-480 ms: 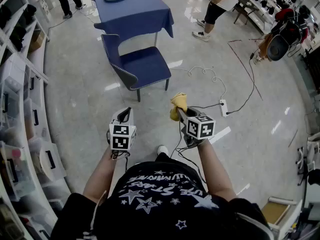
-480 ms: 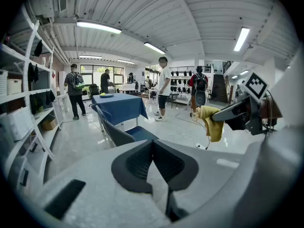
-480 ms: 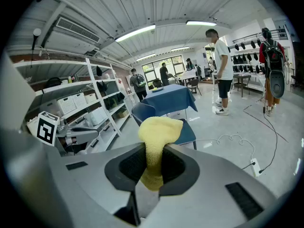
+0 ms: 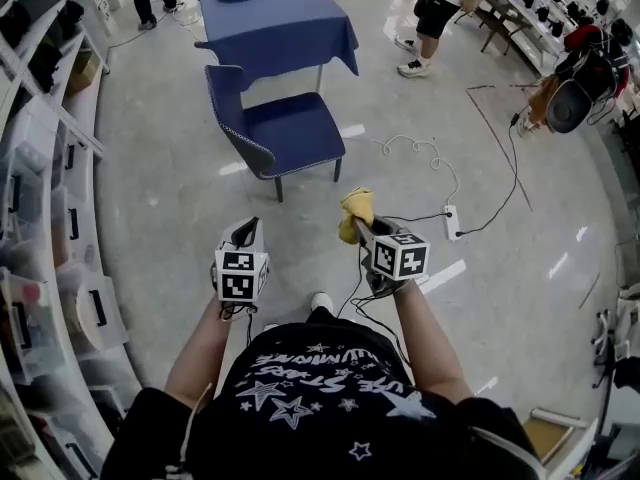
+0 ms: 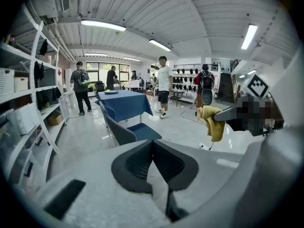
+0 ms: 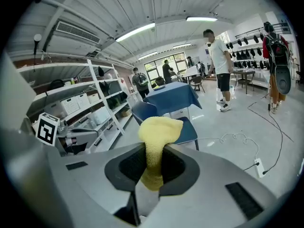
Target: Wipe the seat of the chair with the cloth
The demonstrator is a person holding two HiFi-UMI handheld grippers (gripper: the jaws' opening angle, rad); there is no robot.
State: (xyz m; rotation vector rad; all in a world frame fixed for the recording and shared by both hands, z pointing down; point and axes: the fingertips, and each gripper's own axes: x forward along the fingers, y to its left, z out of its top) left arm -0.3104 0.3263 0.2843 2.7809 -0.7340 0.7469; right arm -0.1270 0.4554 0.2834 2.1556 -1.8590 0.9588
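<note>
Shows, at far centre, the blue-draped worktop, with the chair just beside its near edge, seat bare and open to approach. Places that seat well apart from both grippers: judged an approach stage, wiping not yet begun. Sets the left gripper at near left, jaws pressed together on nothing, presumably spare for steadying. Carries in the right gripper, near right, the yellow cloth, pinched at mid-length, bunched end protruding forward, likely as the wiping face.
</note>
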